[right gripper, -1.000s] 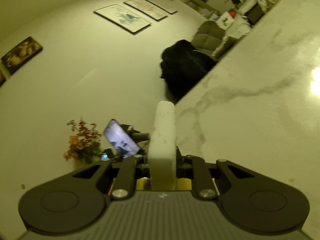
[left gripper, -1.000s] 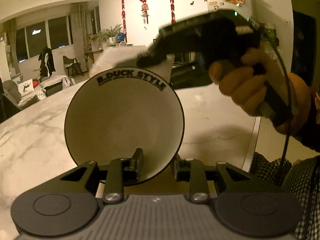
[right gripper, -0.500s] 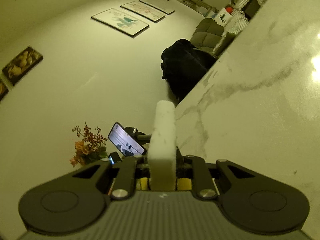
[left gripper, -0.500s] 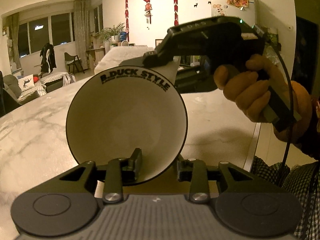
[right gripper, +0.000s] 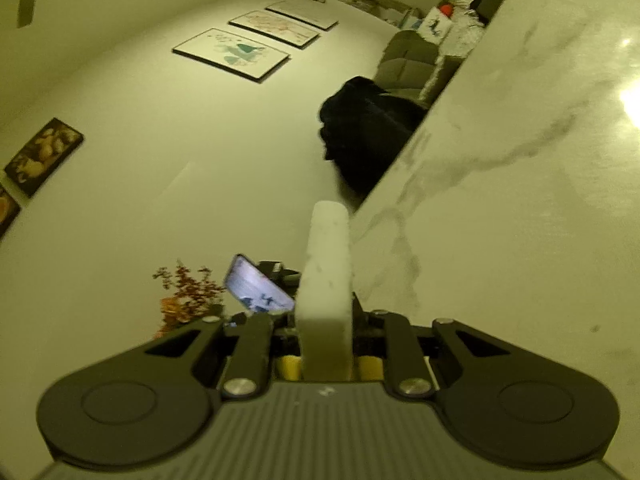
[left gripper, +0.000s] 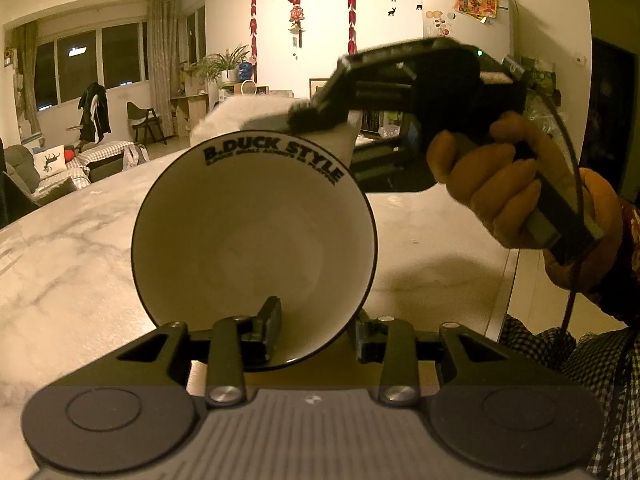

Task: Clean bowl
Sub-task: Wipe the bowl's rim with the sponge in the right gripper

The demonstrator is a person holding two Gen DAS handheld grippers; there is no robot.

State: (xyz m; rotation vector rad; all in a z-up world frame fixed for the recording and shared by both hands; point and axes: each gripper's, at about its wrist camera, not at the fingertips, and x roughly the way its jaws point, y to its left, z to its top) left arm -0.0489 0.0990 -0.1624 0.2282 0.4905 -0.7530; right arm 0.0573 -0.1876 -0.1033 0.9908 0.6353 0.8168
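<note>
Here, in the left wrist view, we held the bowl (left gripper: 254, 236) tipped up on its side above the marble table (left gripper: 60, 264), its pale inside facing the camera and the black lettering along its far rim. The left gripper (left gripper: 316, 332) pinched the near rim, one finger inside the bowl and the other outside against the wall, so the jaws were clamped on the bowl. At the far right the person's hand (left gripper: 516, 196) carried the right gripper (left gripper: 320, 118), whose tips were hidden in blur behind the bowl's far rim. A white sponge (left gripper: 256, 114) showed there, just beyond the rim; we could not tell whether it touched the outer wall. The inside of the bowl looked plain and free of any clear mess, though the warm light could hide smears.

In the right wrist view, the right gripper (right gripper: 326, 320) was closed on the sponge (right gripper: 326, 272), which stood out forward between the fingers. The bowl did not show here; only the table (right gripper: 520, 200), the wall and a phone (right gripper: 258, 290) on a stand beside some dried flowers (right gripper: 186, 296) lay ahead.

We judged the wiping to be under way, at the rim or the back of the bowl. What seemed left was finishing the wipe and setting the bowl down on the table.
</note>
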